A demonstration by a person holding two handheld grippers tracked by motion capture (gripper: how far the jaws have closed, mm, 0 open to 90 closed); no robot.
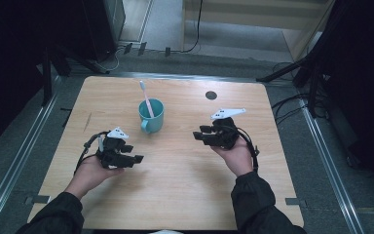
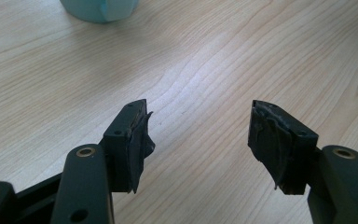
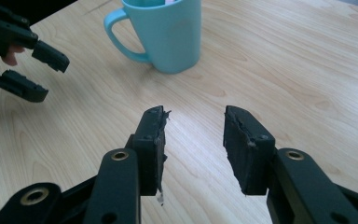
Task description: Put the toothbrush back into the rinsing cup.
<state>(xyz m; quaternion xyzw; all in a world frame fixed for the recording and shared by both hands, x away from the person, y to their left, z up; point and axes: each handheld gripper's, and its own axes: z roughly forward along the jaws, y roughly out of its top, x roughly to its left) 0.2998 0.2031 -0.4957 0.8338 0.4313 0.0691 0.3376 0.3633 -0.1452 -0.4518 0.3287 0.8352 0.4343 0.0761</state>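
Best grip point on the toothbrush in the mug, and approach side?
Take the toothbrush by the stretch of handle that stands clear above the teal mug, probably from above. It leans toward the far left of the table in the high view, so tilt the jaws to match and close across the thin handle. The right gripper, jaws open with nothing between them, faces the mug.

one mug [image 1: 151,116] (teal), one toothbrush [image 1: 146,99], two grippers

A teal mug [image 1: 151,116] stands upright on my desk [image 1: 185,195], a pink toothbrush [image 1: 146,98] leaning inside it.
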